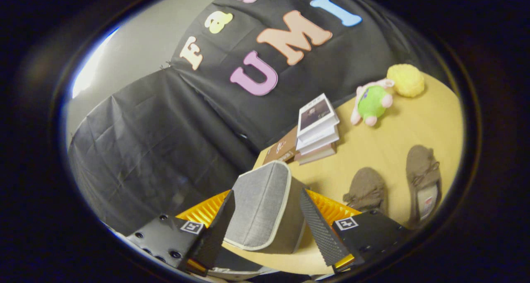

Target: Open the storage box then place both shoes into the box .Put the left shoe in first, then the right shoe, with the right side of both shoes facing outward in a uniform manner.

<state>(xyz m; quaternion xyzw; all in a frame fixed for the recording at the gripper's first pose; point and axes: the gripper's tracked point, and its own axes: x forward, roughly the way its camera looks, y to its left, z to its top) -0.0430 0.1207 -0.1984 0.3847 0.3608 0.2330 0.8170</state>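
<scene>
Black crinkled cloth (165, 121) forms the booth's wall, with a pale plain wall (140, 39) above it. A light wood-toned counter (405, 125), smooth and round-edged, carries all objects.

The tool (267, 223) stands spread wide; its two black fingers (321, 229), faced with ribbed, textured pads, flank the grey storage box (261, 208) on either side. Whether the pads actually press on the box cannot be told. An orange ridged part (207, 210) of the tool shows behind the fingers, and each finger block bears a small square marker.

The storage box is covered in grey woven fabric with pale piping along its rounded edges; it sits on the counter between the fingers, tilted in this view.

Beyond the box lies a stack of books (316, 130), white-covered on top, with a brown book (283, 148) beside it. Two brown fuzzy shoes (422, 179), slipper-shaped with laces, lie side by side on the counter, near the right finger. Farthest off sit a green-and-pink plush toy (371, 103) and, just beside it, a yellow fluffy ball (405, 80).
</scene>
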